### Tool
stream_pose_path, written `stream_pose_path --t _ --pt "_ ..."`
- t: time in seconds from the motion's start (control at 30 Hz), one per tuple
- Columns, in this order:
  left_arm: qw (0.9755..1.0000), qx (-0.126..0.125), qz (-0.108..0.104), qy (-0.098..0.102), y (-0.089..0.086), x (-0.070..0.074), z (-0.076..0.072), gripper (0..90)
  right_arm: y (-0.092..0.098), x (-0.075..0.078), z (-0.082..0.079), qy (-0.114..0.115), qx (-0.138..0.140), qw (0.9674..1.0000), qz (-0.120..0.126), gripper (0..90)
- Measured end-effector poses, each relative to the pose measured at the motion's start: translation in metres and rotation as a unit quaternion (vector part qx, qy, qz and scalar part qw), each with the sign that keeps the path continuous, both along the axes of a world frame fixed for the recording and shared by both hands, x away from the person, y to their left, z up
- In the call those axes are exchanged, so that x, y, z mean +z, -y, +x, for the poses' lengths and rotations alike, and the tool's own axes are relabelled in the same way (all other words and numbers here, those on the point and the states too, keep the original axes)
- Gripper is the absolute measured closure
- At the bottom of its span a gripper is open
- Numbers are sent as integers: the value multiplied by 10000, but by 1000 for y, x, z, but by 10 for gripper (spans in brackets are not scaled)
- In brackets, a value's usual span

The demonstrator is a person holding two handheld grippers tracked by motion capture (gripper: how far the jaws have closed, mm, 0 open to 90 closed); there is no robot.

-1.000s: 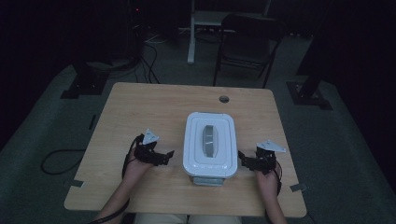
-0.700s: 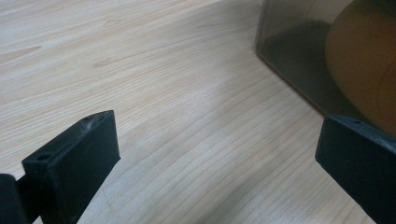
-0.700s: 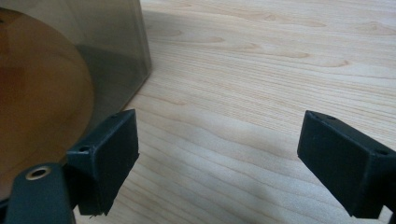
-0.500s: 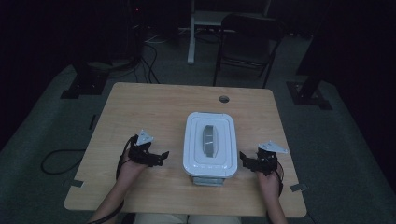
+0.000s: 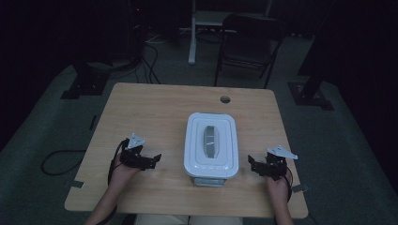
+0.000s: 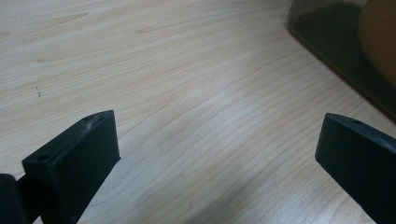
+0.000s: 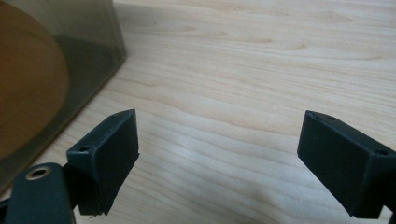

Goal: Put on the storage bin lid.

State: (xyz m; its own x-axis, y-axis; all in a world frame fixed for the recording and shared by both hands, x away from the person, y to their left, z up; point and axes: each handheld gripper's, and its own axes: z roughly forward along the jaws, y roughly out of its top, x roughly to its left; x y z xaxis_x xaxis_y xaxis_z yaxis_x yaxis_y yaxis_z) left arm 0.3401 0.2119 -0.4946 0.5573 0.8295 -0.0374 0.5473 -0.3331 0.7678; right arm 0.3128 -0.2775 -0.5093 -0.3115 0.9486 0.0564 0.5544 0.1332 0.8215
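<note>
A white lidded container (image 5: pixel 211 145) with a grey handle on its lid stands in the middle of the wooden table (image 5: pixel 155 108). My left gripper (image 5: pixel 151 161) rests to the container's left, open, its jaws wide apart over bare wood (image 6: pixel 219 140). On the container's other side my right gripper (image 5: pixel 252 165) is also open with nothing between its jaws (image 7: pixel 219 144). The container's clear wall (image 6: pixel 341 51) shows at the upper right of the left gripper view, with something orange-brown inside. That clear wall (image 7: pixel 56 60) sits at the left in the right gripper view.
A round cable hole (image 5: pixel 225 99) lies in the table near its far edge. Behind the table stand a dark chair (image 5: pixel 248 42) and a white desk leg (image 5: pixel 192 33). Cables (image 5: pixel 61 161) trail on the floor at the left.
My left gripper has drifted slightly left and toward me, away from the container. The right gripper has hardly moved.
</note>
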Motion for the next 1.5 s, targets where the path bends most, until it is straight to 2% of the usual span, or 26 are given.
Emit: stream_pose_path --t 0.23,0.43,0.53,0.63,0.77,0.87,0.93,1.07,1.1,1.17,1.23,1.37,1.5 --pt "9999 46 97 -20 -9 -2 -7 3 4 -1 -4 28 -81 10000 19 122" --pt "9999 108 100 -87 -20 -3 -11 3 10 -3 -10 13 -207 9997 -108 123" --pt "9996 171 173 -108 -25 -5 -13 3 13 -4 -13 -17 -258 9996 -75 122" --pt "9994 283 145 -147 -31 -7 -16 3 17 -3 -16 -15 -330 9994 -56 122" --pt "9990 379 114 -202 -38 -9 -18 3 22 -5 -18 -142 -505 9985 -146 123" --pt "9987 430 160 -224 -43 -10 -20 3 27 -7 -20 -178 -609 9980 -53 133" --pt "9980 535 212 -269 -50 -12 -23 3 32 -9 -21 -264 -736 9969 -69 133" --pt "9973 604 246 -351 -58 -16 -26 3 36 -11 -22 -376 -783 9962 -93 134" --pt "9970 627 258 -361 -61 -17 -28 3 37 -13 -22 -435 -854 9951 -231 136" --pt "9964 699 278 -381 -69 -18 -33 3 38 -13 -21 -477 -904 9944 -279 139" --pt "9958 789 228 -401 -76 -19 -36 3 42 -14 -21 -544 -867 9947 -103 138" --pt "9940 999 129 -421 -89 -20 -40 3 41 -15 -22 -541 -946 9938 -200 137" --pt "9919 1177 121 -451 -96 -21 -42 3 41 -17 -22 -588 -1053 9922 -307 135"
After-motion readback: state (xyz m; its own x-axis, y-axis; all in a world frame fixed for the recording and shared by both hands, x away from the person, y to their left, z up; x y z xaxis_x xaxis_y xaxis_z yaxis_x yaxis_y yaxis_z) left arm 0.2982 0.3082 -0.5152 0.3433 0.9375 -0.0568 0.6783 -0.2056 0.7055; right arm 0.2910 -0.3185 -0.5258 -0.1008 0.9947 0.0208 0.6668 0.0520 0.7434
